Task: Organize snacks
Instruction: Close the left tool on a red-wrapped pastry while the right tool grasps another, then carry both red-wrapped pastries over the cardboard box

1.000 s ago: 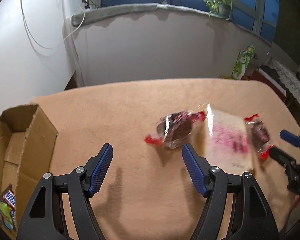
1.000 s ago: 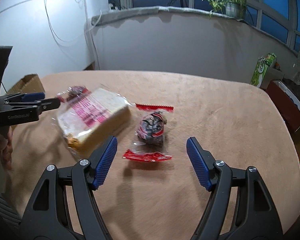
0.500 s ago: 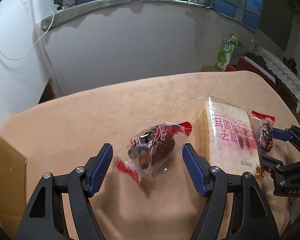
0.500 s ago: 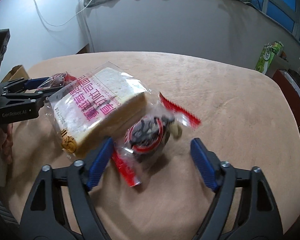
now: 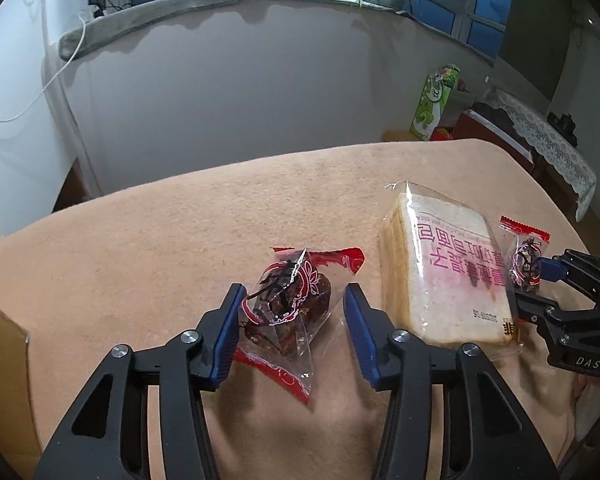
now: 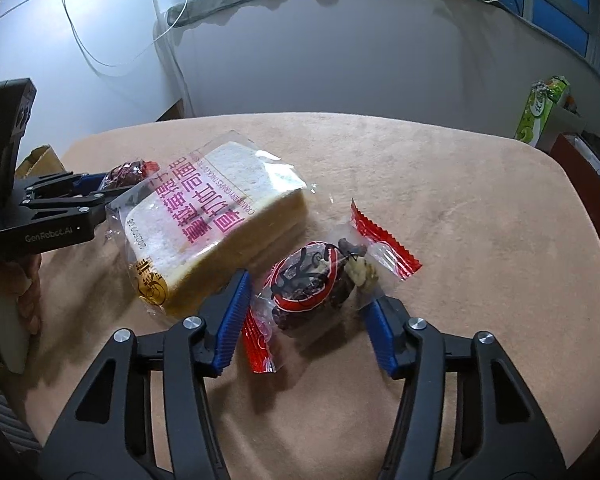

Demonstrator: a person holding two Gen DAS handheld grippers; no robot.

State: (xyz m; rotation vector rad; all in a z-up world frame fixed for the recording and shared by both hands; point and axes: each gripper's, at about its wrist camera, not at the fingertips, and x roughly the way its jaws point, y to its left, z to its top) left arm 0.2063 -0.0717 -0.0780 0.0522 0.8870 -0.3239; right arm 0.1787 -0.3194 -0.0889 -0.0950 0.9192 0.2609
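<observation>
Two red-and-clear wrapped date snacks and a wrapped bread loaf (image 5: 446, 272) lie on the tan table (image 5: 180, 232). My left gripper (image 5: 290, 312) is open, its jaws either side of one date snack (image 5: 286, 308), close to the wrapper. My right gripper (image 6: 306, 300) is open around the other date snack (image 6: 316, 280), jaws near its wrapper. The loaf (image 6: 216, 224) lies between the two snacks. In the left wrist view the right gripper (image 5: 540, 284) shows at the right with its snack (image 5: 526, 260). In the right wrist view the left gripper (image 6: 100, 192) shows at the left with its snack (image 6: 126, 174).
A cardboard box edge (image 5: 0, 352) stands at the table's left; it also shows in the right wrist view (image 6: 40, 158). A green carton (image 5: 436, 102) stands on the floor beyond the table's far right. A wall runs behind the table.
Both grippers have moved forward and down onto their snacks, and the jaws have narrowed around the wrappers. The right snack has tilted against the loaf.
</observation>
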